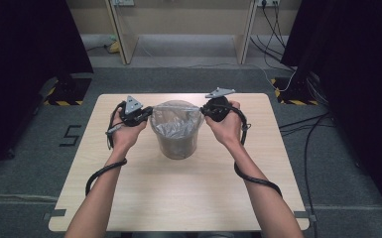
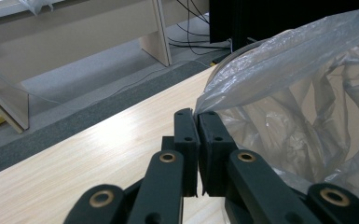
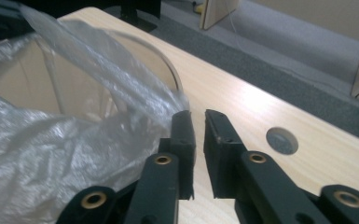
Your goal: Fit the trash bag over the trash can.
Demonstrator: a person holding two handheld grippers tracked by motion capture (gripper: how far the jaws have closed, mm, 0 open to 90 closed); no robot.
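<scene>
Left gripper (image 2: 197,116): jaws pinched shut on rim of clear crinkled plastic bag (image 2: 303,79). Right gripper (image 3: 197,116): jaws narrowly parted, bag film just beside left pad, no grip visible. Bag lines grey round bin (image 1: 176,144), mid-table toward far edge of pale wooden table (image 1: 178,198). Near half of table open.

Your left gripper (image 1: 146,112) points toward 3 o'clock, jaws pinched; your right gripper (image 1: 204,110) faces 9 o'clock, jaws slightly parted.
</scene>
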